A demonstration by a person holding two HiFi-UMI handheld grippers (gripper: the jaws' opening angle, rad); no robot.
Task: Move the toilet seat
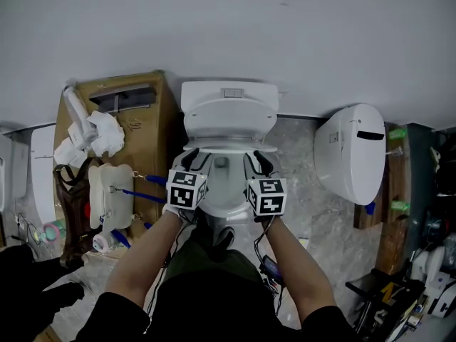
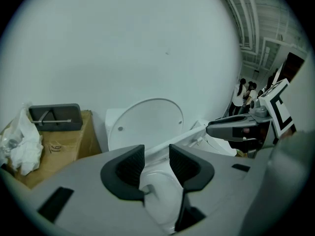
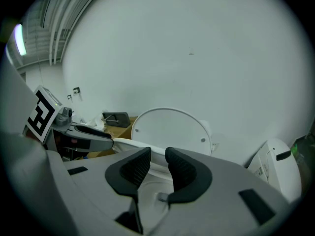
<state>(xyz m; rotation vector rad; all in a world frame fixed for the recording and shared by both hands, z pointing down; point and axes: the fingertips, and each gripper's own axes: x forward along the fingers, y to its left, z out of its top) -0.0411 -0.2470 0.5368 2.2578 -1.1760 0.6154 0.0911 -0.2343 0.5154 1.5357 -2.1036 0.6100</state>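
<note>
Here, a person stands over a white toilet with the left gripper (image 1: pixel 194 161) and the right gripper (image 1: pixel 258 162) set at nine and three o'clock of the bowl (image 1: pixel 222 182), each closed on the rim of the toilet seat (image 2: pixel 188 135). The two gripper views show the ribbed pads on either side of that thin white rim, which runs as a slanted band from one gripper across to the other. The slant suggests the seat is tipped up off the bowl rather than lying flat on it. Taking the ring at matching spots on opposite sides looks deliberate, since it likely keeps the hinged seat level from side to side and stops it twisting as it swings. Both grippers point forward and down toward the hinge at twelve o'clock, with their marker cubes (image 1: pixel 187 189) trailing near the person's forearms. The lid (image 1: pixel 228 114) is already raised and leans against the tank (image 1: pixel 228 91), which leaves the seat's path upward open. A cardboard box (image 1: pixel 158 130) heaped with crumpled white wrapping stands at nine o'clock of the toilet, and a separate white fixture (image 1: pixel 349 155) lies on the grey floor (image 1: pixel 303 205) at three o'clock, both well apart from the seat.
</note>
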